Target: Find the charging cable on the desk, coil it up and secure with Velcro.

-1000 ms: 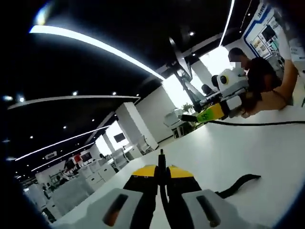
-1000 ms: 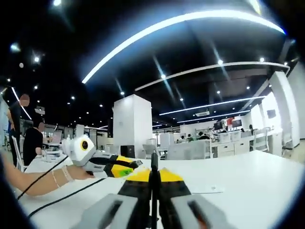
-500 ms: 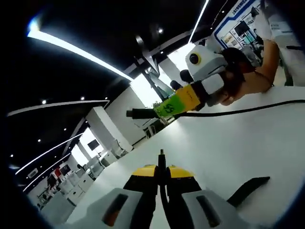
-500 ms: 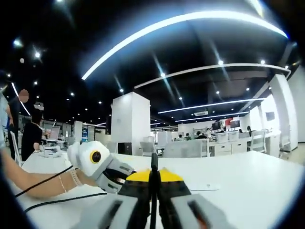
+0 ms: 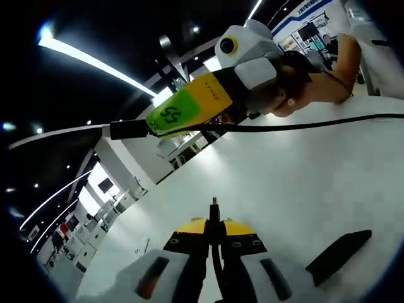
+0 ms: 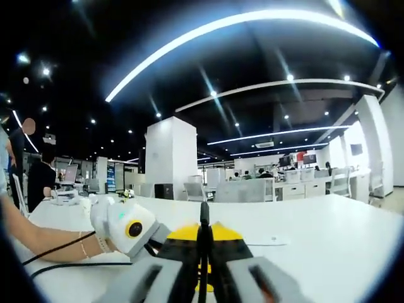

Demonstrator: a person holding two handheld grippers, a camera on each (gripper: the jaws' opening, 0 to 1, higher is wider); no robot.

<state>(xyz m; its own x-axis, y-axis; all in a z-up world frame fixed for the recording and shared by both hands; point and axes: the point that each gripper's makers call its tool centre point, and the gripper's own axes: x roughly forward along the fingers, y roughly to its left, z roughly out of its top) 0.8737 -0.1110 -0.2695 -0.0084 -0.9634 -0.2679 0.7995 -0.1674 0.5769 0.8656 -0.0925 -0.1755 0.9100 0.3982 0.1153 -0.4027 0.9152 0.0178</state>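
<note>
My left gripper (image 5: 213, 218) is shut low over the white desk (image 5: 284, 183), with a thin black line, apparently the charging cable, pinched between its yellow-tipped jaws. A black Velcro strap (image 5: 338, 255) lies on the desk to its right. The right gripper (image 5: 189, 108), yellow-green with a "55" label, hangs close above and reaches left; the black charging cable (image 5: 315, 124) trails from it to the right. In the right gripper view, my right gripper (image 6: 203, 221) is shut on a thin black strand. The left gripper's white body (image 6: 129, 230) sits just below and to its left.
A person's forearm (image 6: 44, 243) lies on the desk at the left, with cable runs (image 6: 63, 268) beside it. A small white label (image 6: 271, 240) lies on the desk to the right. Office desks, chairs and a white pillar (image 6: 167, 164) stand far behind.
The two grippers have come closer together: the right one now looms large above the left jaws, and the left gripper's body has slid down under the right jaws. Both stay shut.
</note>
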